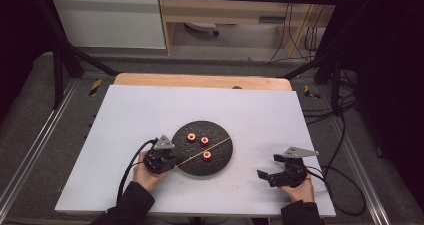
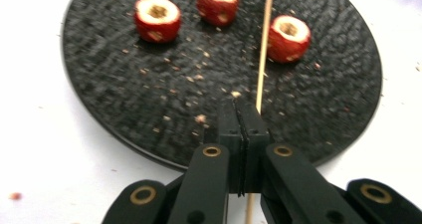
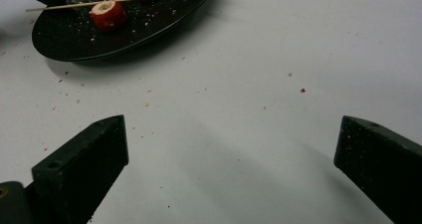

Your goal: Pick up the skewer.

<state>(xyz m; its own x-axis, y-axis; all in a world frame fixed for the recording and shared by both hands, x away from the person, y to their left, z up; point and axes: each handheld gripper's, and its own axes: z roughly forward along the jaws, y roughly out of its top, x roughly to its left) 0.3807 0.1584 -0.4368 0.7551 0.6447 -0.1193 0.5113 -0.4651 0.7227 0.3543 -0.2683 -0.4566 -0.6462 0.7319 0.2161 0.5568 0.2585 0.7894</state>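
Your plate is black with a fine woven-looking texture, speckled with pale tan crumbs. The three fruit pieces on it are red-skinned with cream-coloured cut tops and brownish cored centres. The skewer is light tan wood. Your table is plain white, dotted with a few tan and red specks. Both grippers, left and right, have matte black jaws; brass-coloured rings mark the left one's pivots.

Dim room edges, bright tabletop, soft shadows, slight blur
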